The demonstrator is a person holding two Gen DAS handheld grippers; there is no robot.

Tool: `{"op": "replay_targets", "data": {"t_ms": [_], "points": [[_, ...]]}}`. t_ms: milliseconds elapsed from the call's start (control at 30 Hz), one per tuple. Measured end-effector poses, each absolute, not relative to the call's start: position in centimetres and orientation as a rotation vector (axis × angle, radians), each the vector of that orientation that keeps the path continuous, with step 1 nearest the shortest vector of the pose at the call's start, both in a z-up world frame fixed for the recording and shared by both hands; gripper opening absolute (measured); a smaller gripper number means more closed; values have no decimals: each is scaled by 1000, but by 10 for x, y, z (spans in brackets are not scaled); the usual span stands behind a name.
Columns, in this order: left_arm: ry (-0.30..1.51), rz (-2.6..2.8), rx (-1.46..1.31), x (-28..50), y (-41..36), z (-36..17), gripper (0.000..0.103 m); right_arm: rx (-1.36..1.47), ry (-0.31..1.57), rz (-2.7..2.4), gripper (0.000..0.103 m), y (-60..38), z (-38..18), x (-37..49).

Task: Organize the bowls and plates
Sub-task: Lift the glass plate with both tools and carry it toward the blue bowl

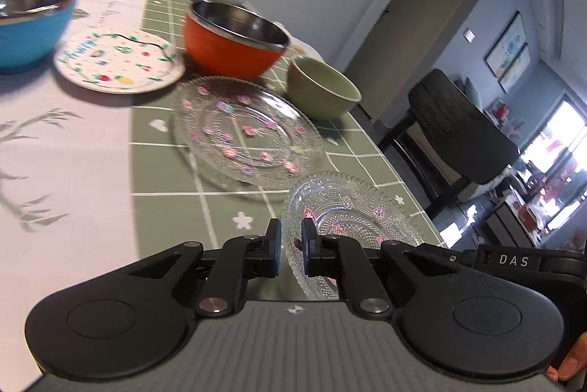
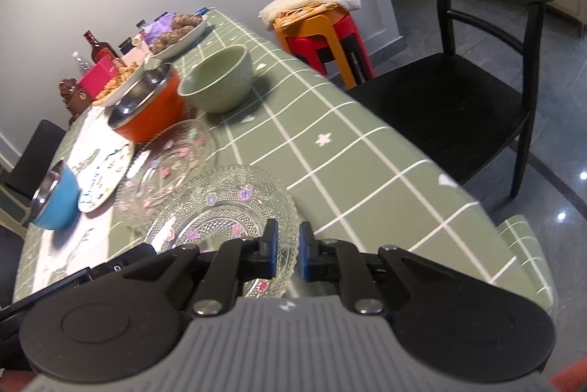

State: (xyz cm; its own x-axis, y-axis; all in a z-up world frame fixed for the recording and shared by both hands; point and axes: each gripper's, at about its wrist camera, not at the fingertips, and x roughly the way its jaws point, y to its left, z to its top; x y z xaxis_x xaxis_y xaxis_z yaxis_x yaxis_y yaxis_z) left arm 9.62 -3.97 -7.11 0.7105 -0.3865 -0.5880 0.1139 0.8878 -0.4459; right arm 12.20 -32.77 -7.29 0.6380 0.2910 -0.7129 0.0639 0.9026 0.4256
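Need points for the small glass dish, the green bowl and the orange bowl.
small glass dish [image 2: 227, 204]: right wrist view, on its beaded inner wall.
green bowl [image 1: 315, 96]: left wrist view, on its outer side.
orange bowl [image 1: 223, 49]: left wrist view, on its orange outer wall.

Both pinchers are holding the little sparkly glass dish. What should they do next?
Probably lift the small glass dish gently and carry it over the bigger glass plate beside it. The left gripper and right gripper each pinch its rim, and matching glass pieces stack well.
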Motion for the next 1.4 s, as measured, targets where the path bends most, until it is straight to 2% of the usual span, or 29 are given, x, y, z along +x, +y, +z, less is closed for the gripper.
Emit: {"op": "replay_targets", "data": {"t_ms": [633,1067,1400], "points": [[685,7,-410,36,63,-36,12,418,924,434,8,-216,-62,123],[645,161,-445,22,132,-41,12,386,954,573,8,-127,-70,133],[662,205,-497,19,154,-57,12,371,950,620,7,-107,-78,132]]}}
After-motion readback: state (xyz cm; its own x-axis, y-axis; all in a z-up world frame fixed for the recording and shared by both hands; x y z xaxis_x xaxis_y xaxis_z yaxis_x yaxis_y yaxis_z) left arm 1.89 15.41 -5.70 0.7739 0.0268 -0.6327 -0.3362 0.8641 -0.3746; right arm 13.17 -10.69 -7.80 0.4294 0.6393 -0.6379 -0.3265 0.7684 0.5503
